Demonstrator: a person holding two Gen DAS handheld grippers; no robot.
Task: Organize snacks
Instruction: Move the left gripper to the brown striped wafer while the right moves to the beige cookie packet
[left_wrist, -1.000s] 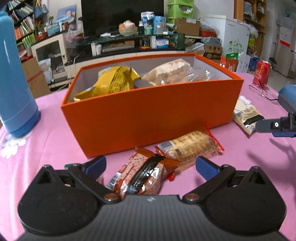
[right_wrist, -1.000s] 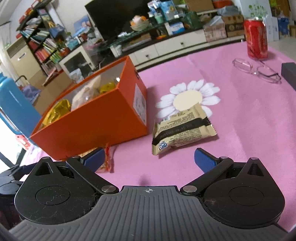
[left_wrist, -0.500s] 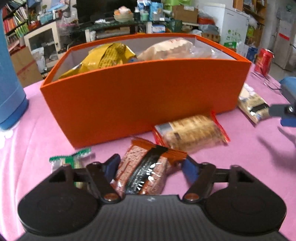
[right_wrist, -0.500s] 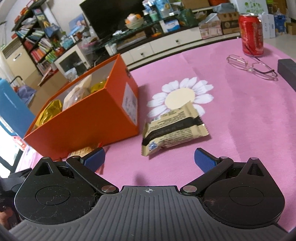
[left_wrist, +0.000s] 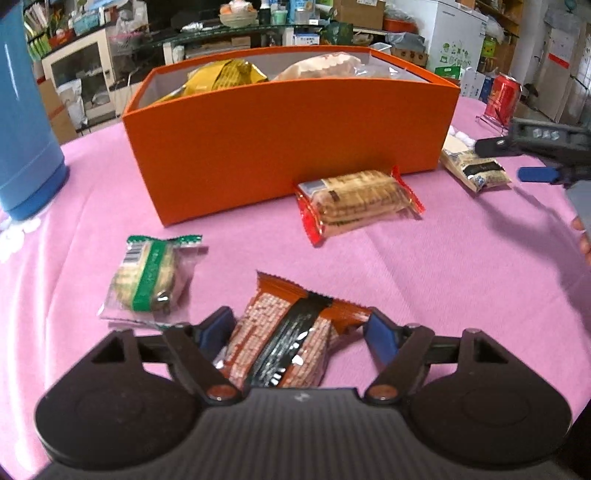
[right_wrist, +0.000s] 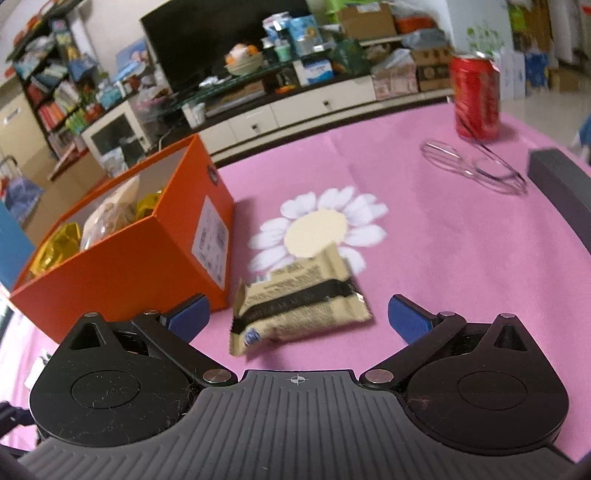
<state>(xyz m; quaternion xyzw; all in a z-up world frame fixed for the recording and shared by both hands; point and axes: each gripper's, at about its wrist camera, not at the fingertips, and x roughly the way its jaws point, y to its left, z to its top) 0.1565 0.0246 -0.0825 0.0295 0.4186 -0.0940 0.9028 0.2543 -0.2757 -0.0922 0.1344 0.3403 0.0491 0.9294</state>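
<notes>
blue pads of the left gripper (left_wrist: 299, 334) pinch the brown wafer pack (left_wrist: 286, 347) in front of the orange box (left_wrist: 288, 144). only the right wrist view shows the right gripper (right_wrist: 299, 319) spread around the beige pack (right_wrist: 299, 306) beside that box's labelled end.

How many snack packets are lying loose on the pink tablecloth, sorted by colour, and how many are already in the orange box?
Brown-and-black packet, between the left claw fingers: 1
Red-edged cracker packet: 1
Green-striped packet: 1
Cream-and-black packet: 1
Yellow bag in the orange box: 1
Pale clear bag in the box: 1
Total: 6 visible, 4 loose, 2 boxed.
</notes>
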